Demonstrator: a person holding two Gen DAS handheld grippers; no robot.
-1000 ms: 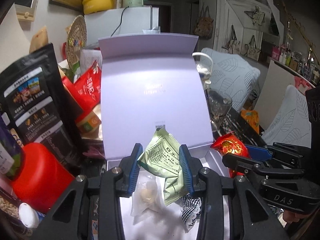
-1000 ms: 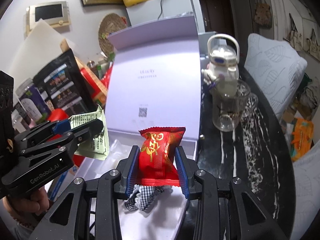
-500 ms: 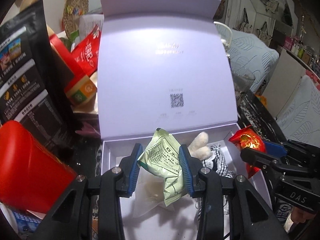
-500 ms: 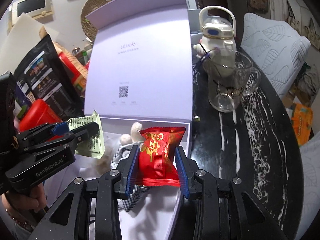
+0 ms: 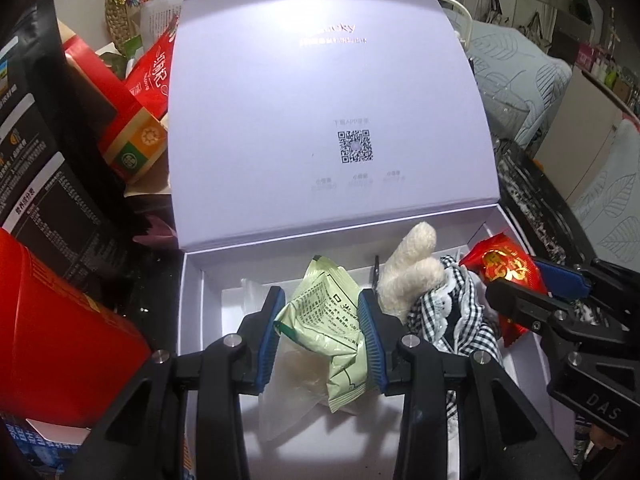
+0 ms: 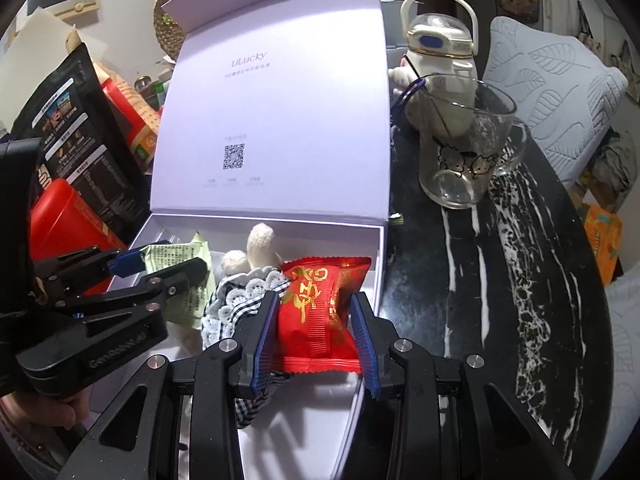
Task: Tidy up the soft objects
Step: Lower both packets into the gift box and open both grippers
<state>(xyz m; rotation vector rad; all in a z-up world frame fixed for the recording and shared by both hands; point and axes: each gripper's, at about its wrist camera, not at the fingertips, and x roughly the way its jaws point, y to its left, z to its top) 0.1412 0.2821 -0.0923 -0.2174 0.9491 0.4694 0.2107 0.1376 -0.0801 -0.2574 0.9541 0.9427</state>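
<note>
A glass mug (image 6: 466,152) and a white bottle (image 6: 440,44) stood on the dark marbled tabletop (image 6: 520,264) right of the open box (image 5: 192,300); black bags (image 5: 48,184) and a red canister (image 5: 52,344) crowded its left. Its raised lid (image 5: 320,100) blocked the view behind. Inside lay a plush toy (image 5: 416,272) in checked cloth (image 5: 456,312). The left tongs (image 5: 320,332) were clamped on a green packet (image 5: 324,320), the right tongs (image 6: 316,336) on a red packet (image 6: 320,312), both over the box.
</note>
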